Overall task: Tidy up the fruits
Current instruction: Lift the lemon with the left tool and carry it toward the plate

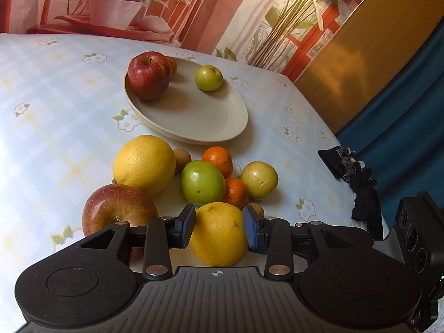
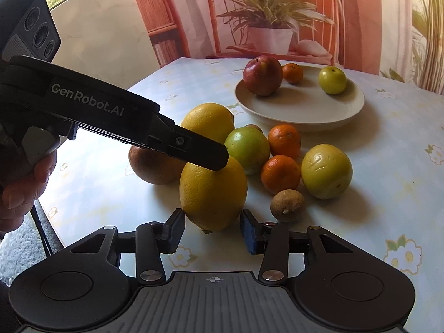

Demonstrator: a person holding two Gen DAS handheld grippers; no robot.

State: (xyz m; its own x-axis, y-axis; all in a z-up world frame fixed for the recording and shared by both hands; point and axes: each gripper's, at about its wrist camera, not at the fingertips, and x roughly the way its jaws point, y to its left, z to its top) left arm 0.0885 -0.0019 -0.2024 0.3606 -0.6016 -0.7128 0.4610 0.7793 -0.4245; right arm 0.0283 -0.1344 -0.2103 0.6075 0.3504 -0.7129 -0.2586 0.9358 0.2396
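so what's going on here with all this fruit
A person is sorting fruit with a gripper in each hand. The left gripper has its fingers on either side of a yellow citrus in the loose pile on the table; whether they grip it is unclear. The right gripper waits just short of the same fruit, open. The plate already holds a red apple, a small orange and a small green fruit.

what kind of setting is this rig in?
Probably a home dining spot, or a staged one: a table under a flowered checked cloth, a plate of fruit, and behind it a printed backdrop of a wicker chair and potted plant rather than a real room.
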